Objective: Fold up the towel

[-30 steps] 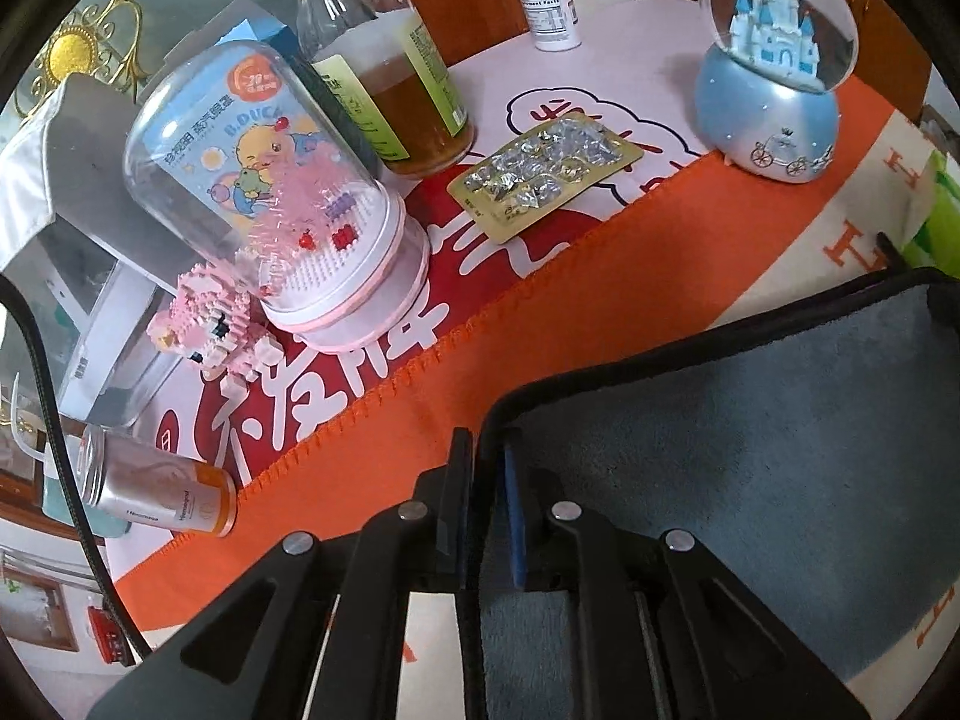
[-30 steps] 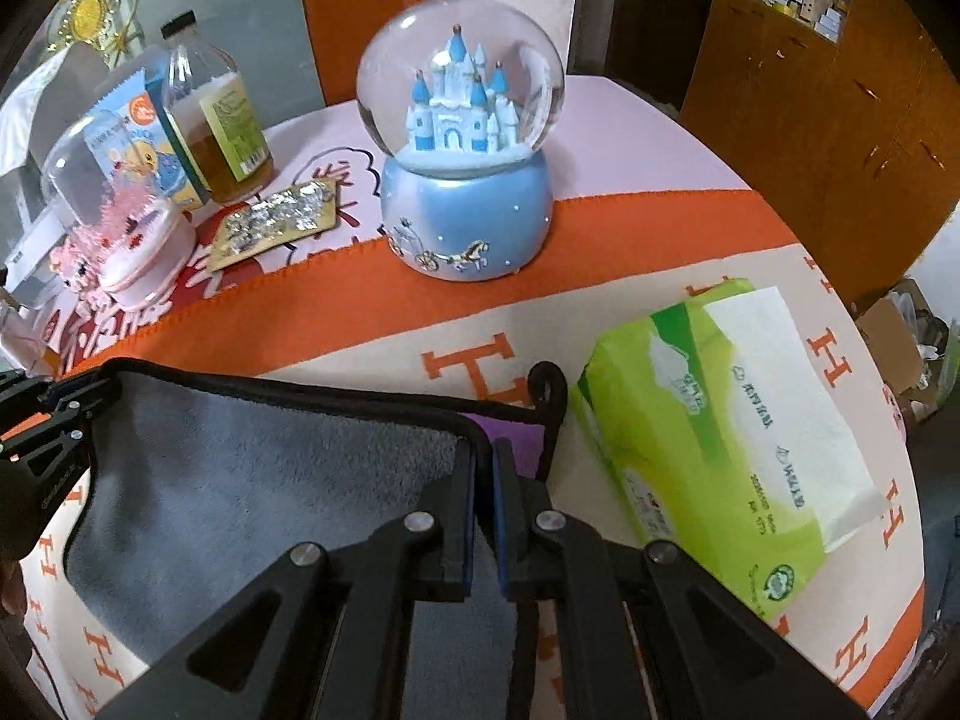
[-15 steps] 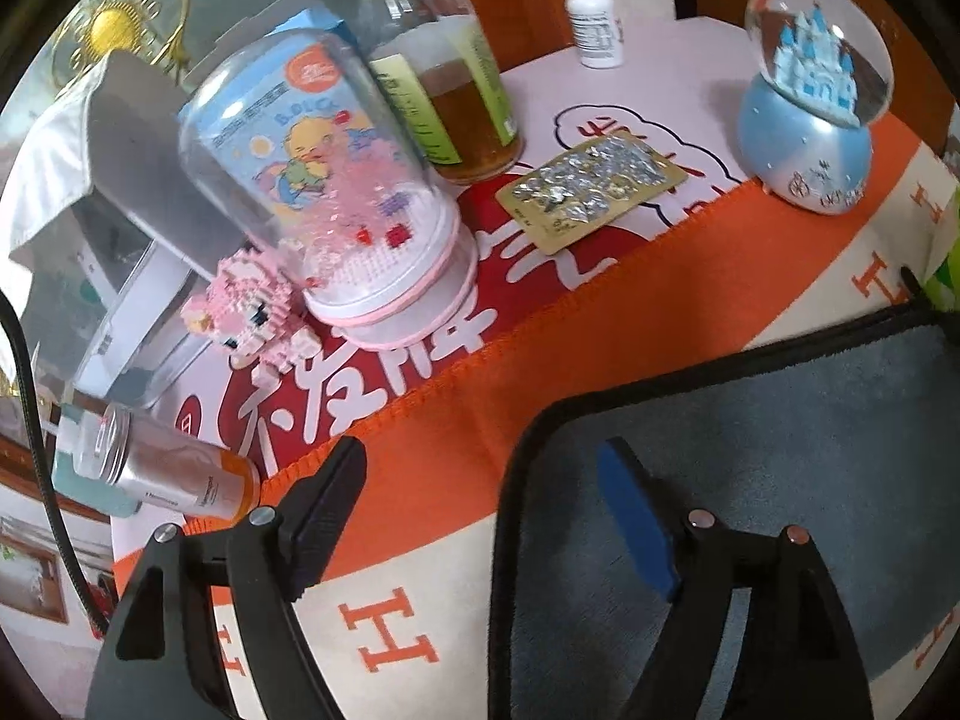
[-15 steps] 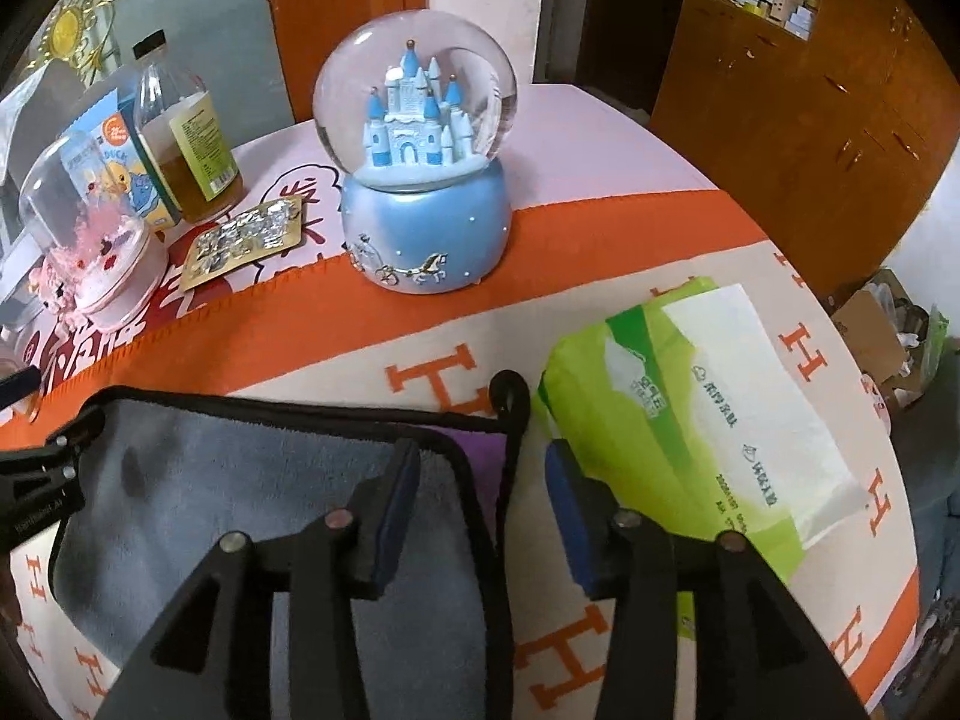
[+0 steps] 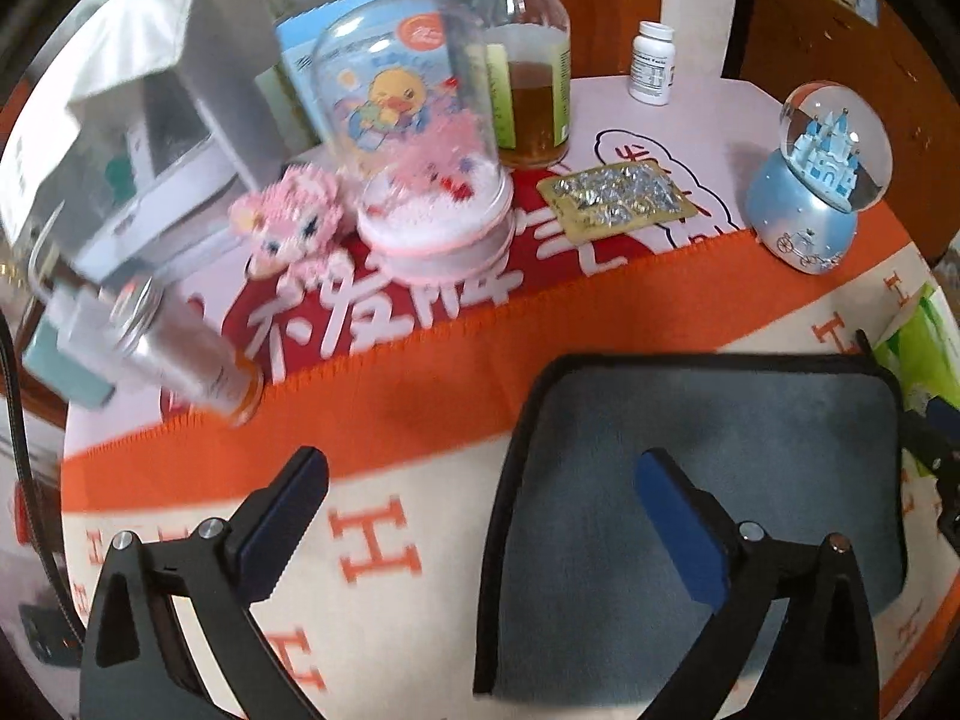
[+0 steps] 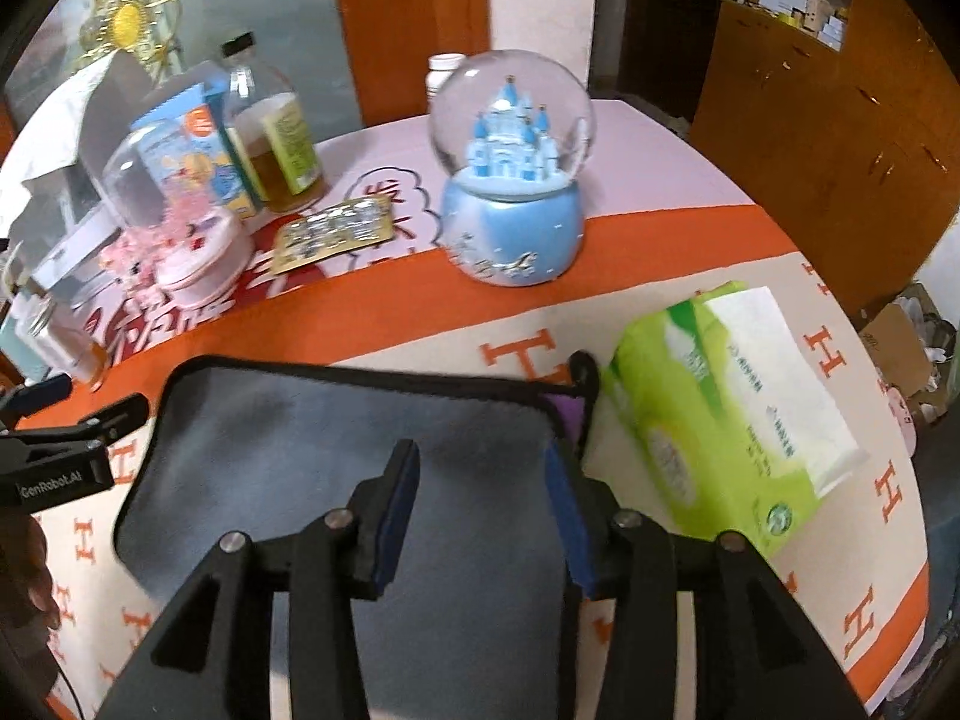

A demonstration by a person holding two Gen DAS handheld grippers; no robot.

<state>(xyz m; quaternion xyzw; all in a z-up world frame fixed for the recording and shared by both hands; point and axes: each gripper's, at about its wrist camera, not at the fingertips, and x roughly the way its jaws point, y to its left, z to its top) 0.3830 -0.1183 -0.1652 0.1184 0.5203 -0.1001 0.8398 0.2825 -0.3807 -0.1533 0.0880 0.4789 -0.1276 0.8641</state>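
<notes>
A grey towel (image 5: 708,456) with black trim lies folded flat on the orange-and-cream tablecloth; it also shows in the right wrist view (image 6: 336,426). A purple layer (image 6: 567,411) peeks out at its far right corner. My left gripper (image 5: 480,498) is open and empty, straddling the towel's left edge. My right gripper (image 6: 480,492) is open and empty above the towel's right part. The left gripper also appears at the left of the right wrist view (image 6: 78,402).
A green tissue pack (image 6: 726,414) lies right of the towel. A blue castle snow globe (image 6: 510,192), a blister pack (image 6: 333,231), a domed pink figure (image 5: 420,138), a bottle (image 5: 528,72), a can (image 5: 180,354) and a white box (image 5: 150,120) stand beyond it.
Both grippers were shut on the towel's far corners a second ago. They have opened, let the towel go and pulled back upward. The towel lies flat.
</notes>
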